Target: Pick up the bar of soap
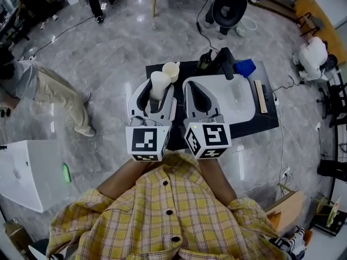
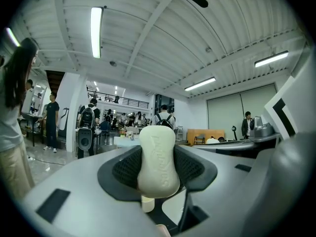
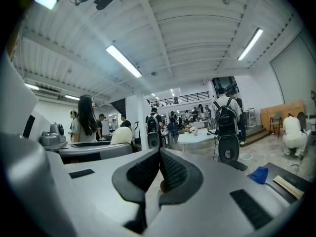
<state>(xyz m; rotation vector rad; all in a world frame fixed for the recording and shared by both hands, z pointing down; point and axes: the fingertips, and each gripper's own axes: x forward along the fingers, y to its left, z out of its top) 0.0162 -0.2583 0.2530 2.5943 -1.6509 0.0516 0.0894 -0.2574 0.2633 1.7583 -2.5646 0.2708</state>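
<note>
Left gripper view shows the bar of soap (image 2: 158, 164) standing on end. Its long axis runs up and down across the line of the jaws, and its rounded upper end rises clear of the ribbed black pads (image 2: 123, 169). A broad face with embossed lettering, too soft to read, is turned toward the camera. The left gripper (image 1: 156, 91) is clamped on the bar's two sides, its jaws held a narrow way apart by the soap's thickness, and nothing else sits between them. In the head view the soap shows as a pale block lifted off the surface, at the near left of the black table (image 1: 260, 124), in front of the person's plaid shirt (image 1: 162, 210). A cream cup (image 1: 171, 69) stands on the table just beyond it. The right gripper (image 3: 159, 169) is alongside the left, just to its right. Its own view shows the two pads pressed together at the tips with nothing held between them. In the head view it hangs over the near left part of a white basin (image 1: 238, 99) on the table. A blue cloth (image 1: 245, 67) lies at the basin's far right corner.
</note>
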